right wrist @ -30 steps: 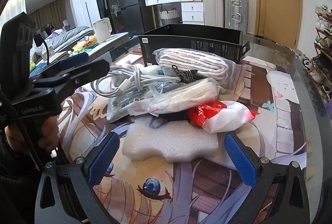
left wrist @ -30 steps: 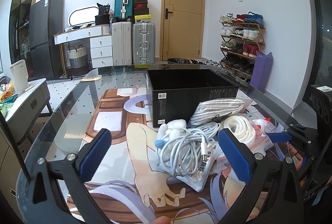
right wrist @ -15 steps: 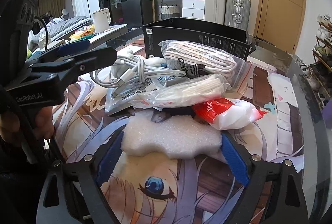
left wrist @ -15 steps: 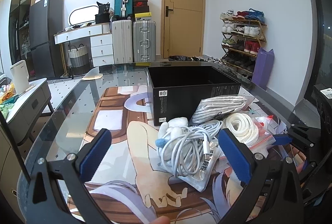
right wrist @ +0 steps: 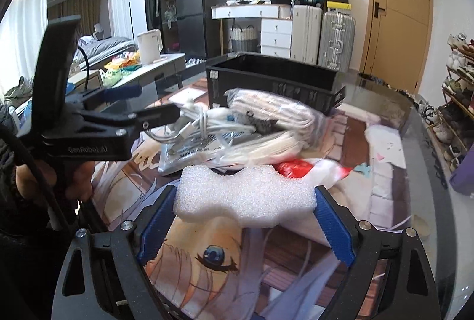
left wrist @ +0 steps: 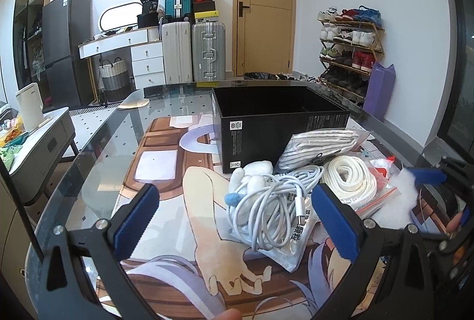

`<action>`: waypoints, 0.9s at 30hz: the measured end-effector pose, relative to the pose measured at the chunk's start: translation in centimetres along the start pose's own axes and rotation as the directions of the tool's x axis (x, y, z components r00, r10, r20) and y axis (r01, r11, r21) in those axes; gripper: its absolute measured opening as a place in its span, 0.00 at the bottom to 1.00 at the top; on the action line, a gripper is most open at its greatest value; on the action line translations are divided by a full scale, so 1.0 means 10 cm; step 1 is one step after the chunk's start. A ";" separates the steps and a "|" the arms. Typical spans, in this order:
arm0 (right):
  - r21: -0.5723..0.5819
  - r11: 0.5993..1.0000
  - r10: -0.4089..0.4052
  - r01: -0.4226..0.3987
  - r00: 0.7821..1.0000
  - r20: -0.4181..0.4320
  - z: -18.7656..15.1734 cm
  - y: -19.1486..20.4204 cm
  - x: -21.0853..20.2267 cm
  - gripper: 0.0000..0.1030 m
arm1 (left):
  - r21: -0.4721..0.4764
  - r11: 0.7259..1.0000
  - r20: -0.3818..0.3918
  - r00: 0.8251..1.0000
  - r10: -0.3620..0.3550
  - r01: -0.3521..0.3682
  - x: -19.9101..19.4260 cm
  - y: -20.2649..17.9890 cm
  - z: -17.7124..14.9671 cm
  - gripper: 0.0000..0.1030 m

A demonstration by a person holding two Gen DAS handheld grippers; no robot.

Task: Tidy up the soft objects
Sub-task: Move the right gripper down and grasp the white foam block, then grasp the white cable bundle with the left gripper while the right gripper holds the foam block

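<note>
My right gripper is shut on a white foam block and holds it lifted above the printed mat. The block also shows at the right of the left wrist view. Behind it lies a pile of soft items: a coiled white cable, a bagged white cord, a bagged striped cloth, a red-and-white bag. An open black box stands behind the pile. My left gripper is open and empty, just in front of the cable.
The glass table carries a printed anime mat. A side cabinet with a white kettle stands to the left. Suitcases, a door and a shoe rack line the far walls.
My right gripper moved forward around the foam block, closed on it and lifted it off the mat. My left gripper stayed open and nearly still.
</note>
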State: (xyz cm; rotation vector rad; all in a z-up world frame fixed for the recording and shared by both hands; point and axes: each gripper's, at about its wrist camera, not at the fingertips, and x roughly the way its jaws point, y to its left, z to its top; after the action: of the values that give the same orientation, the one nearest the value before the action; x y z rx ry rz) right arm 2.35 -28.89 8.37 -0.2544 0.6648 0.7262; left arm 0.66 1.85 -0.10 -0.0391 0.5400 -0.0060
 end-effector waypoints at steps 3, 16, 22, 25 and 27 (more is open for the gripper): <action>0.008 1.000 -0.003 0.003 1.000 0.014 0.02 -0.04 -0.09 0.88 | -0.002 1.000 -0.002 1.000 0.003 -0.003 0.01 0.00 0.00 1.00; 0.019 1.000 -0.015 0.013 0.996 0.088 0.10 -0.14 -0.36 0.88 | -0.028 1.000 -0.026 1.000 -0.008 0.008 0.06 0.06 0.01 1.00; 0.037 0.999 -0.030 0.026 0.996 0.088 0.10 -0.21 -0.35 0.88 | -0.015 1.000 -0.055 0.998 -0.020 0.020 0.09 0.04 0.01 1.00; 0.037 0.999 -0.032 0.029 0.996 0.084 0.09 -0.20 -0.35 0.88 | -0.008 1.000 -0.076 0.997 -0.028 0.028 0.10 0.02 -0.02 1.00; 0.037 0.999 -0.033 0.030 0.996 0.080 0.09 -0.19 -0.33 0.88 | -0.019 0.999 -0.089 0.995 -0.034 0.033 0.12 0.03 -0.03 1.00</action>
State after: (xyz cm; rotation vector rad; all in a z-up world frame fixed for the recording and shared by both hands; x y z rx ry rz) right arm 2.22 -31.67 11.15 -0.2017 0.5956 0.6900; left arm 1.52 2.08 -1.03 -0.0652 0.6292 -0.0360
